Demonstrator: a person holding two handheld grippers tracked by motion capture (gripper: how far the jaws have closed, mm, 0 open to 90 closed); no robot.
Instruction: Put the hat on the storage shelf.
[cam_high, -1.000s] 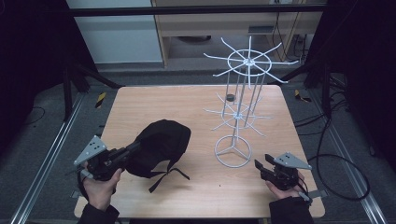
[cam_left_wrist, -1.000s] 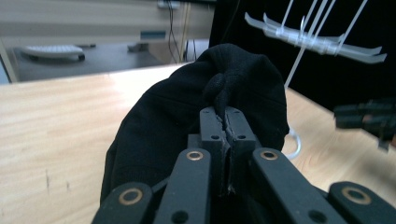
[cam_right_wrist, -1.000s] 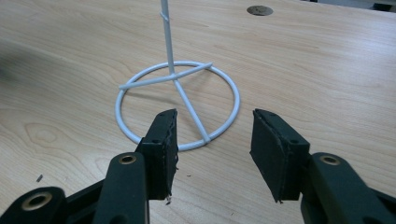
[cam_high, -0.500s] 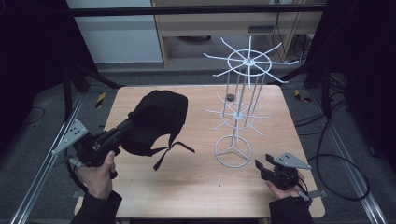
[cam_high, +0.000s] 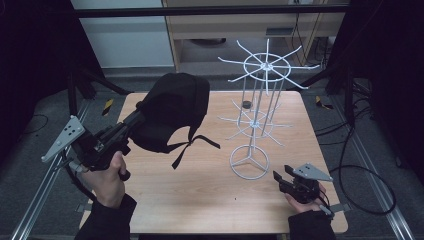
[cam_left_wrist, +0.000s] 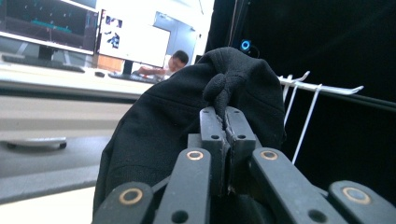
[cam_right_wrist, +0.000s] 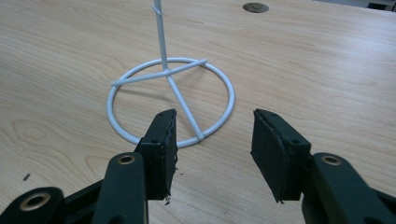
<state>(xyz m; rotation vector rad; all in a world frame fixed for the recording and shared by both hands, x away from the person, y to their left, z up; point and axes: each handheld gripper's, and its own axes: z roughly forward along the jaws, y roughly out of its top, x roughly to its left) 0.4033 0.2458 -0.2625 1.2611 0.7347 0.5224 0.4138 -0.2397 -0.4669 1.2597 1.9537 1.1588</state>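
Black fabric dominates the left of the high view: one black cloth cap with two dangling straps hangs in the air above the left part of the light wooden table, lifted clear of the surface. The left gripper has its jaws pinched together on a bunched fold of that cap; in the left gripper view the jaws meet with fabric squeezed between them, and the cap hides most of what lies beyond. One white wire display stand rises right of the table's centre, with two tiers of radiating hooks and a ring base crossed by three spokes. The cap sits to the left of the upper tier, apart from it. One small dark round object lies on the table behind the stand; what it is cannot be made out. The right gripper rests low at the near right of the table, jaws spread apart and holding nothing; in the right gripper view they frame the stand's ring base just ahead. The stand's pole is cut off at the top of that view. A person sits blurred far behind the cap in the left gripper view.
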